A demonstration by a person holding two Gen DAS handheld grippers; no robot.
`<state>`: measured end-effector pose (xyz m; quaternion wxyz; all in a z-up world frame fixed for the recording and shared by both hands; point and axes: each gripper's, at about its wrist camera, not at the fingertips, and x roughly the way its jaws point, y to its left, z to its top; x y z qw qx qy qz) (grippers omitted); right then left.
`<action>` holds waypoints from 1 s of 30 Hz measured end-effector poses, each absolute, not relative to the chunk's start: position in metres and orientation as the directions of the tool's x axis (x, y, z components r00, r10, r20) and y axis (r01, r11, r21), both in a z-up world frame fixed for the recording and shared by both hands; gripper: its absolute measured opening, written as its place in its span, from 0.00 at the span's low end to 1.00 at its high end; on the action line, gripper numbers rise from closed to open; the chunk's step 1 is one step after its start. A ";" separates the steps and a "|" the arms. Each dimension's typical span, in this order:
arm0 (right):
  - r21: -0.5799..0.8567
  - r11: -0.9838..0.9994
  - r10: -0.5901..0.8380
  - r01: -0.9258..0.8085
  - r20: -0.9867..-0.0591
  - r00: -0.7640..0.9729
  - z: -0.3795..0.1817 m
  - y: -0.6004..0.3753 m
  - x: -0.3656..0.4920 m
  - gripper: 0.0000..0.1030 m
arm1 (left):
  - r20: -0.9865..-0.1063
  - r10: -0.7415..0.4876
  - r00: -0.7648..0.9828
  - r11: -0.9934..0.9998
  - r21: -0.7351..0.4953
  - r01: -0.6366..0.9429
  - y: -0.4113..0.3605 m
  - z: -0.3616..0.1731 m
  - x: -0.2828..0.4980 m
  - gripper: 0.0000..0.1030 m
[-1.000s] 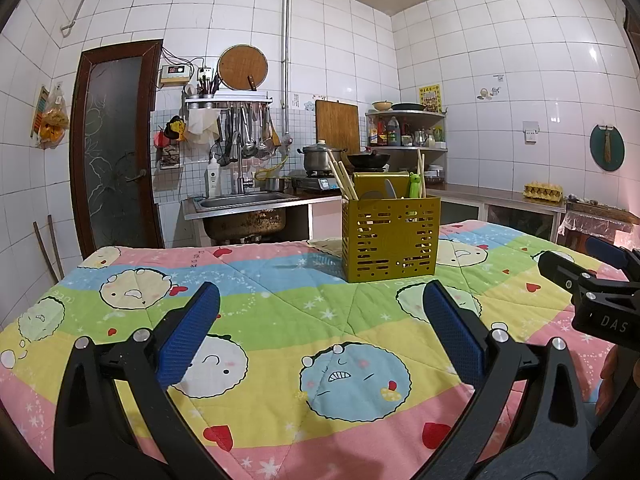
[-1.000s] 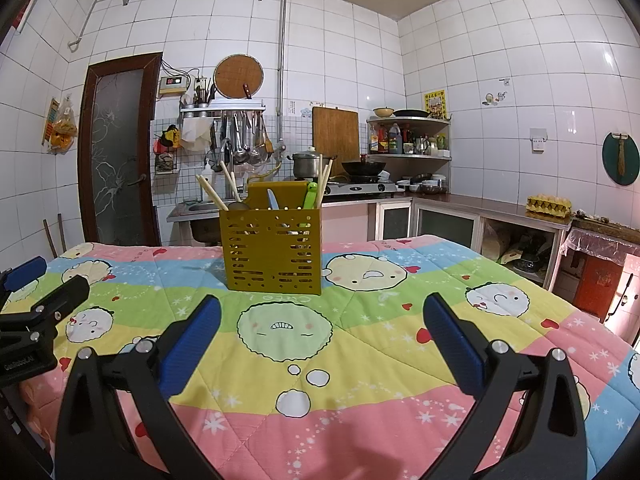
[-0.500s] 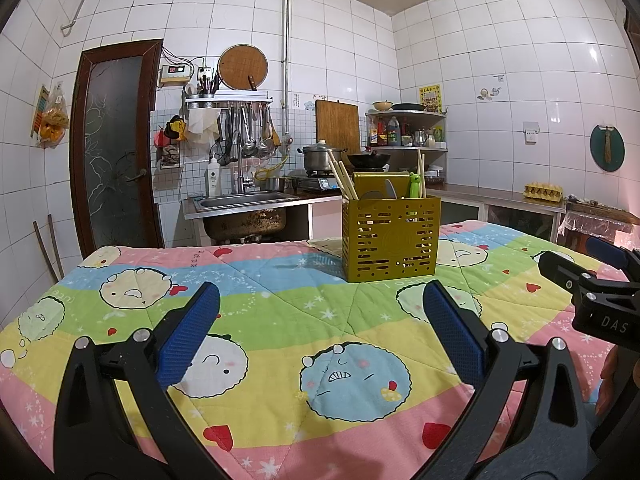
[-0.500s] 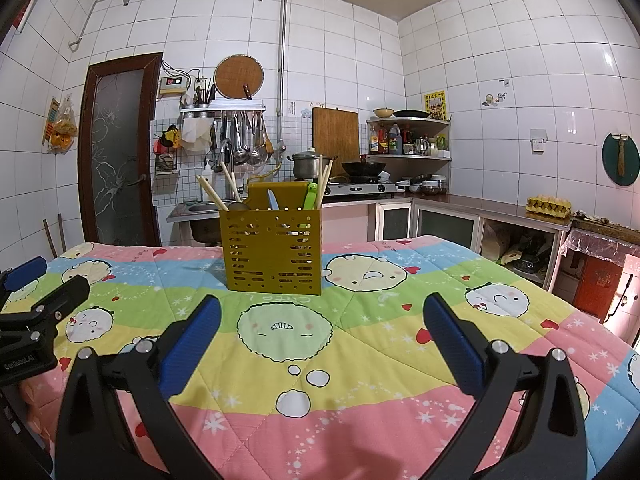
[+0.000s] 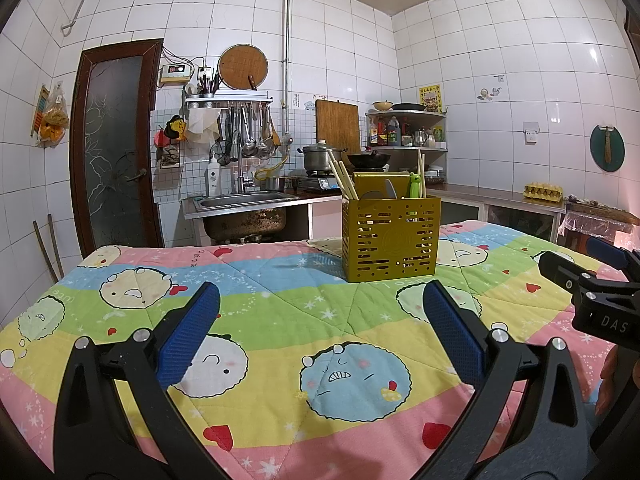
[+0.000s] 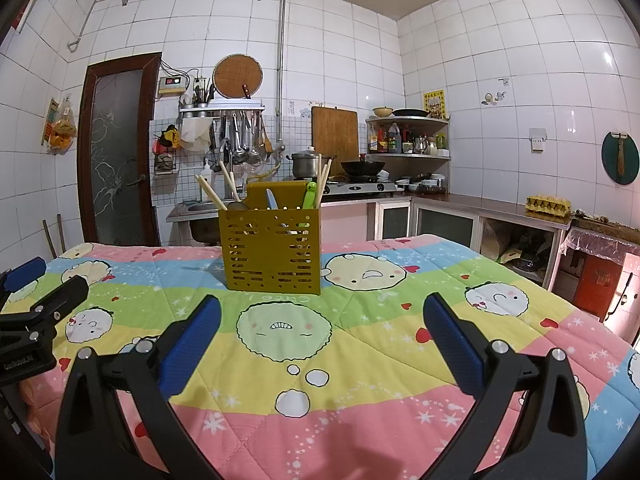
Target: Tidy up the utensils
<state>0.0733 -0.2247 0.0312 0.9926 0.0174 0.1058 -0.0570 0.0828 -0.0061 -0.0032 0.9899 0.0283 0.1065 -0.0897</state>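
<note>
We see nothing shifted since earlier frames | left gripper (image 5: 320, 312), right gripper (image 6: 322, 316) both spread, empty | utensil caddy (image 6: 273, 250) upright mid-quilt (image 6: 360, 360), dead ahead; right seems nearer

1. My left gripper (image 5: 320, 324) is level and points forward, its two black arms spread wide with a broad gap between the blue pads (image 5: 188, 334).
2. Nothing sits between those fingers; they grip nothing.
3. My right gripper (image 6: 322, 326) is in the same pose: level, pointing forward, blue pads (image 6: 452, 344) far apart and nothing between them.
4. From the left camera, the right gripper shows at the right edge, its black body and blue fingertip reaching forward.
5. A bit of my right hand (image 5: 606, 380) shows below that body, though I cannot make out its grip.
6. From the right camera, the left gripper sits at the left edge, side by side with the right one.
</note>
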 end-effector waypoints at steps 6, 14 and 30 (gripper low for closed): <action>0.023 0.993 -0.109 0.117 -0.212 0.971 0.031 -0.225 0.073 0.96 | -0.216 -0.170 0.961 0.983 0.037 0.182 -0.007 -0.003 0.082 0.95; 0.023 0.993 -0.109 0.117 -0.212 0.971 0.031 -0.225 0.073 0.96 | -0.217 -0.170 0.961 0.983 0.036 0.182 -0.007 -0.003 0.083 0.95; 0.023 0.993 -0.109 0.117 -0.212 0.971 0.031 -0.225 0.074 0.96 | -0.208 -0.166 0.964 0.983 0.039 0.178 -0.009 -0.001 0.081 0.95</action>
